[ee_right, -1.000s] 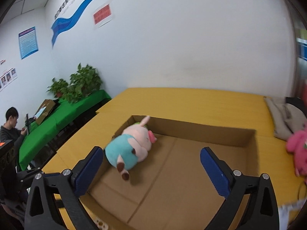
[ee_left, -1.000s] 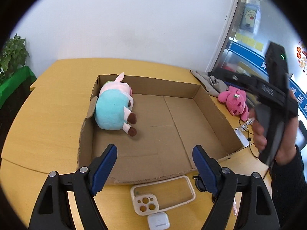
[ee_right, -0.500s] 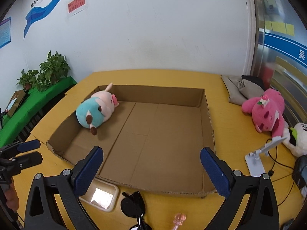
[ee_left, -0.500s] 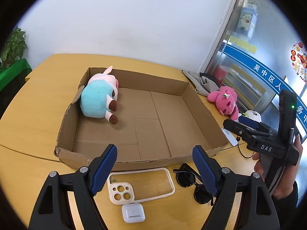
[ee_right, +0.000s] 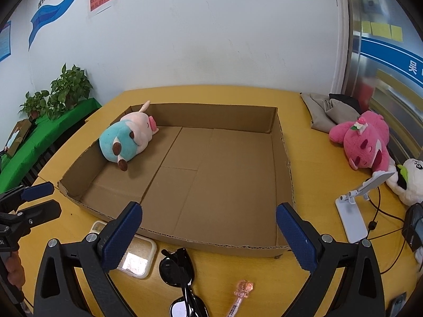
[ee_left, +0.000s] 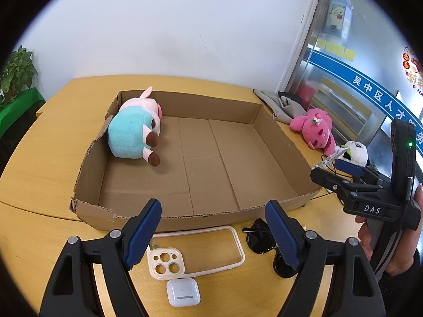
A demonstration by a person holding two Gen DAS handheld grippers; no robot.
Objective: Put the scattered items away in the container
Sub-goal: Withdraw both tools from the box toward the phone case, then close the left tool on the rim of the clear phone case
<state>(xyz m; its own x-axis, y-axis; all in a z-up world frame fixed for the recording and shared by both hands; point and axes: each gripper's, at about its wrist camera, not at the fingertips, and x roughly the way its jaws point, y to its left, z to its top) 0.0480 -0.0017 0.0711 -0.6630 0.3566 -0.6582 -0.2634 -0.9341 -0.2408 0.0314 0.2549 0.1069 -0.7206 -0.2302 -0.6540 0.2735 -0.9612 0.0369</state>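
A shallow cardboard box (ee_left: 267,120) (ee_right: 283,142) lies on the yellow table, with a teal and pink plush pig (ee_left: 133,129) (ee_right: 127,141) in its far left corner. In front of it lie a clear phone case (ee_left: 195,251) (ee_right: 137,260), black sunglasses (ee_left: 267,245) (ee_right: 179,266), a white earbud case (ee_left: 183,292) and a pink pen (ee_right: 239,294). A pink plush (ee_left: 316,128) (ee_right: 366,141) and a white plush (ee_left: 355,152) (ee_right: 408,179) lie right of the box. My left gripper (ee_left: 214,233) is open above the phone case. My right gripper (ee_right: 208,233) is open over the box's front edge.
A white phone stand (ee_right: 355,211) with a cable stands right of the box. Folded grey cloth (ee_right: 325,111) lies at the back right. Potted plants (ee_right: 60,92) on a green surface are off the table's left side. A wall runs behind the table.
Both grippers have pulled back toward the table's near side and stayed open. The phone case, sunglasses, earbud case and pen now show in front of the box.
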